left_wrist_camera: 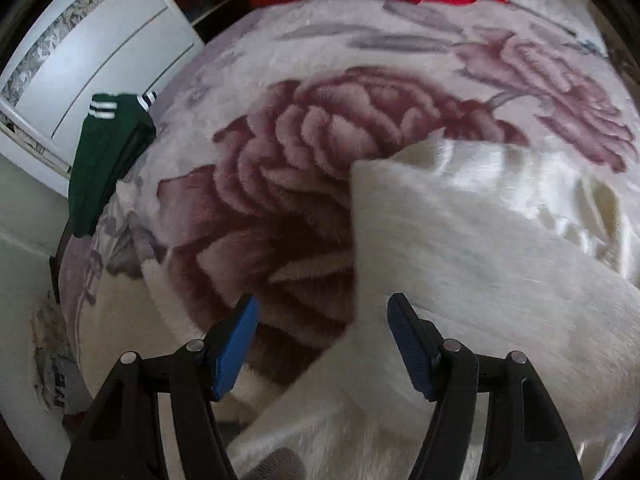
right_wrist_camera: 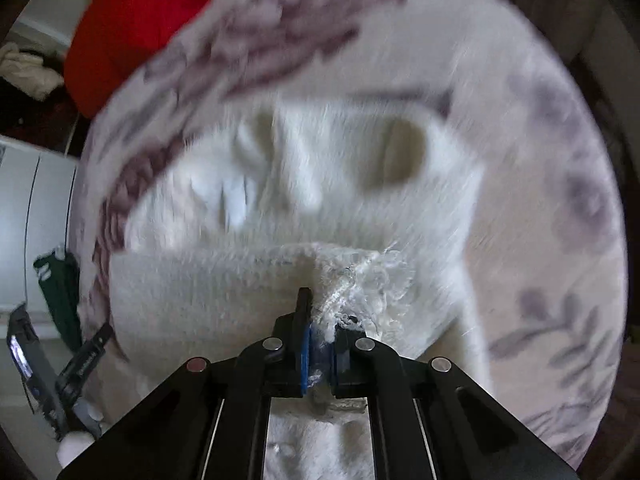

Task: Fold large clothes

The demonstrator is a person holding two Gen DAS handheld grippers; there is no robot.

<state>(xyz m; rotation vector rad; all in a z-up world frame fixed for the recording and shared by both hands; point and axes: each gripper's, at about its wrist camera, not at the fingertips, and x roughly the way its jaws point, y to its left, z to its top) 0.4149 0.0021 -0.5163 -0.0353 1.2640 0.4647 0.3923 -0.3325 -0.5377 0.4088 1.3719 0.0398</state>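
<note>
Left gripper [left_wrist_camera: 322, 344] fingers wide over floral blanket [left_wrist_camera: 280, 152], right gripper [right_wrist_camera: 320, 346] fingers pinching, apparently, white garment [right_wrist_camera: 224, 288] edge

Black linkage arms [left_wrist_camera: 460, 392], silver pivot pins, blue ribbed pads [left_wrist_camera: 236, 352] (both grippers alike)

a bed covered by a plush cream blanket [left_wrist_camera: 320, 40] with big mauve roses fills most of both views. at ten o'clock in the left wrist view stands a white panelled cabinet [left_wrist_camera: 100, 52] with a patterned strip. pale floor [left_wrist_camera: 24, 280] shows at nine o'clock. soft daylight, no hard shadows.
</note>
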